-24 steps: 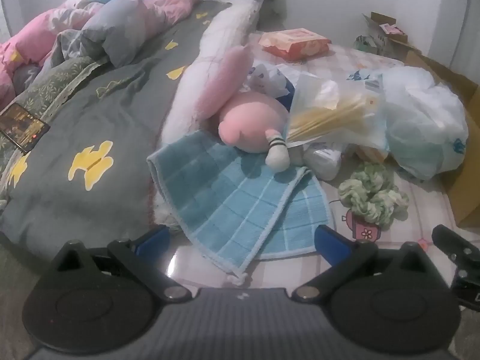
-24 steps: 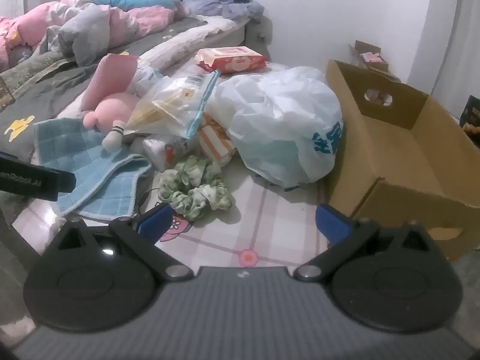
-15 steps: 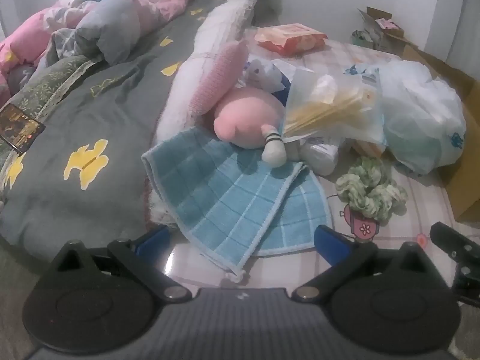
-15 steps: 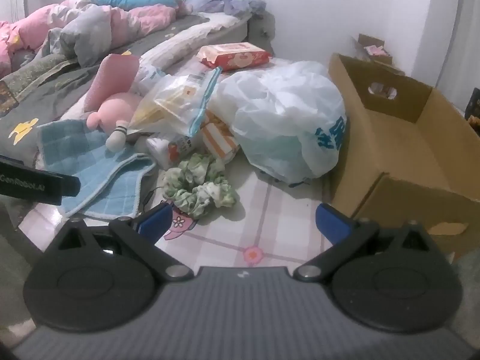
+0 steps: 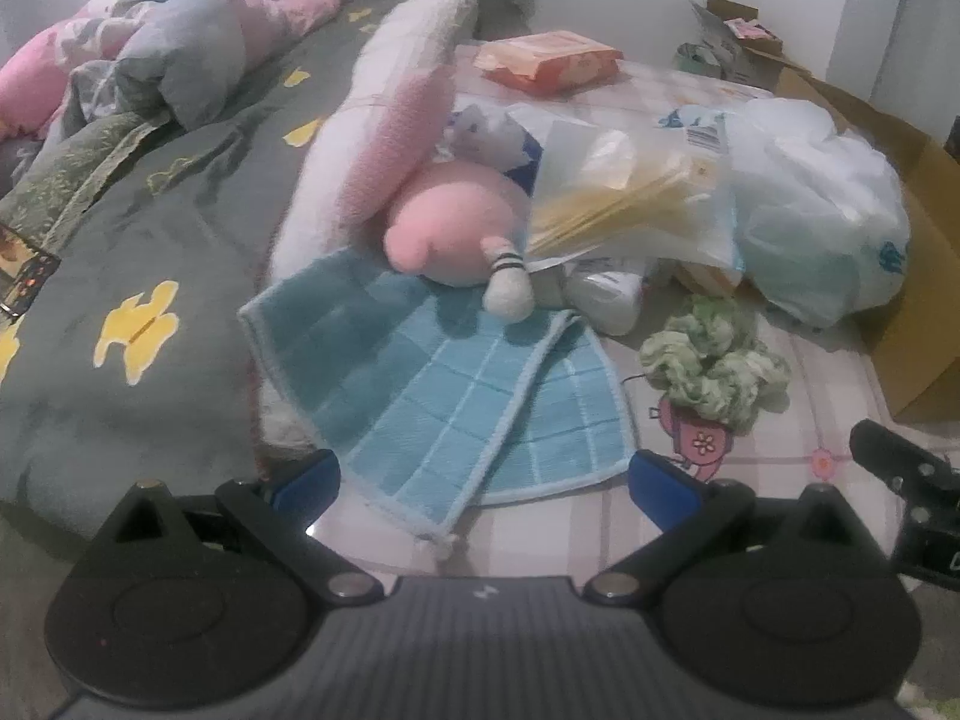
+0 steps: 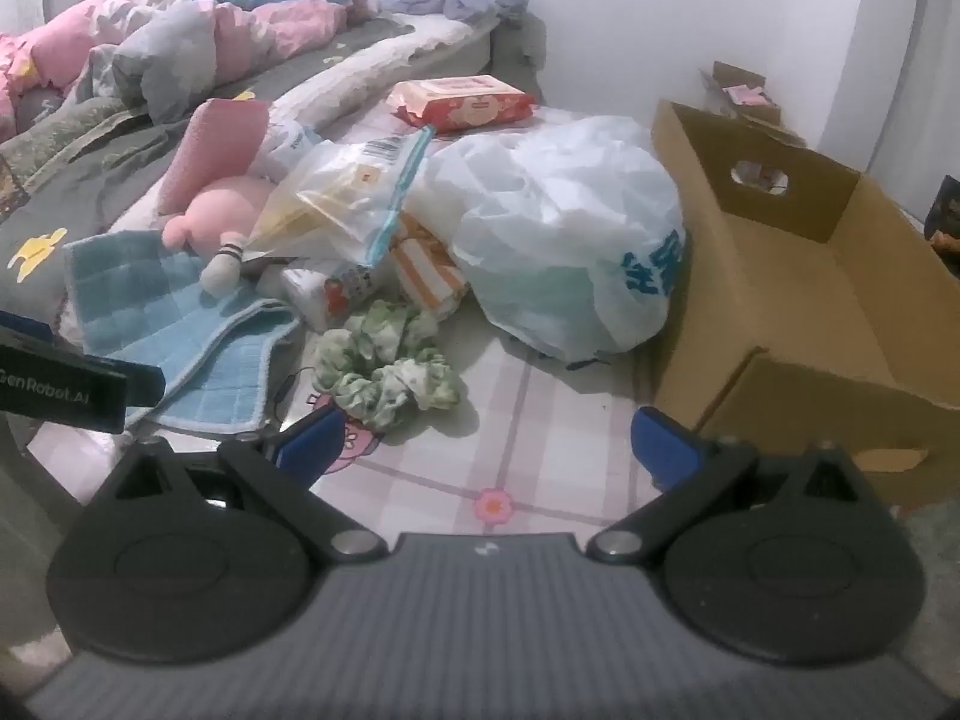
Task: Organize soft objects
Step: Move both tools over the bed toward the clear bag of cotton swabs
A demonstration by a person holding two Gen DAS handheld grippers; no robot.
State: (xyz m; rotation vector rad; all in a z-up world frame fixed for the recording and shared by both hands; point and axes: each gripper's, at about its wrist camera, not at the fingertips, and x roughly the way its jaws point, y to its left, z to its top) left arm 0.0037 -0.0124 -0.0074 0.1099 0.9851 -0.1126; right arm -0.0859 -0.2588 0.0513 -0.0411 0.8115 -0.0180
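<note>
Both tongs spread, empty: left tongs [image 5: 483, 477] near blue towel [image 5: 432, 384], right tongs [image 6: 483, 444] near green scrunchie [image 6: 384, 363].

blue towel [image 5: 432, 396]: looking like fluffy terry cloth, matt, with a woven grid and a paler stitched hem
pink plush [image 5: 450, 228]: showing soft, fuzzy fabric, no shine at all
green scrunchies [image 6: 384, 360]: sitting there as crinkly, ruffled cloth
white bag [image 6: 564, 240]: looking like thin plastic, wrinkled and slightly glossy
clear zip pouch [image 6: 342, 204]: catching light as smooth see-through plastic
cardboard box [image 6: 798, 276]: showing plain brown cardboard, matt and a bit rough
wipes pack [image 6: 462, 102]: shining like slick plastic wrap
grey duvet [image 5: 120, 276]: reading as soft matt cotton-type cloth
gripper fingers [image 6: 306, 438]: looking like smooth blue plastic on matt black plastic arms
</note>
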